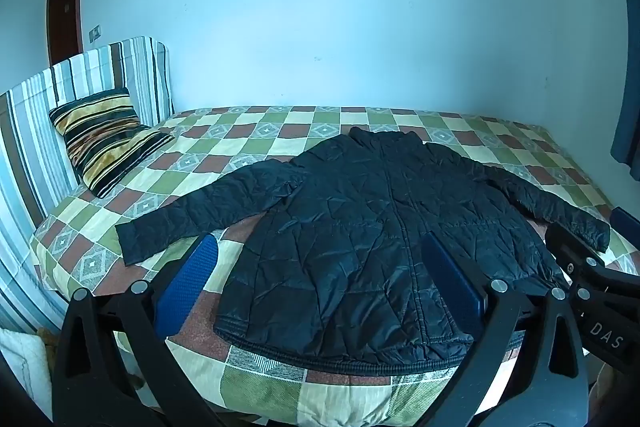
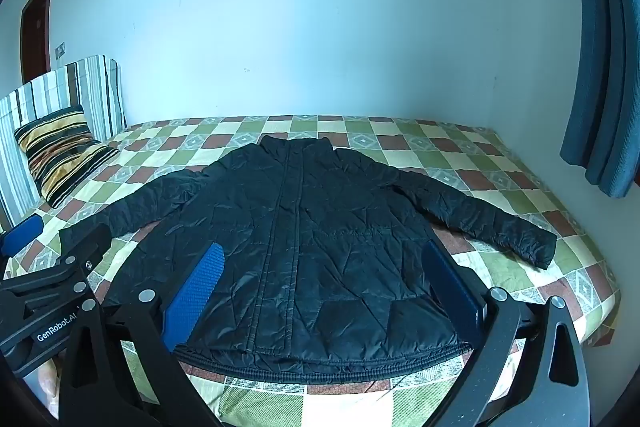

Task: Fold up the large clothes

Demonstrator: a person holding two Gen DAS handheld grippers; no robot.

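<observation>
risk: I see the quilted black jacket [image 1: 360, 223] as slick and puffy; my guess is a shallow pinch slides off or takes only the top layer, so the fold drags crooked.
risk 2: hem sits at the near edge of the bed [image 1: 256, 383]; a pull toward me could drag the jacket off that edge.
risk 3: both grippers hang close side by side; they could collide if both go for the hem.
jacket: spread flat, front up, collar toward the far edge, sleeves out to both sides, left cuff [image 1: 132, 241] toward the pillow [image 1: 106, 139], right cuff [image 2: 540, 247] toward the curtain [image 2: 604, 67].
left gripper [image 1: 320, 279]: jaws wide apart, nothing held, above the near hem, not touching.
right gripper [image 2: 324, 283]: jaws spread, nothing held, framing the lower body of the jacket, clear of the fabric.
step: my read, no fold started yet.
</observation>
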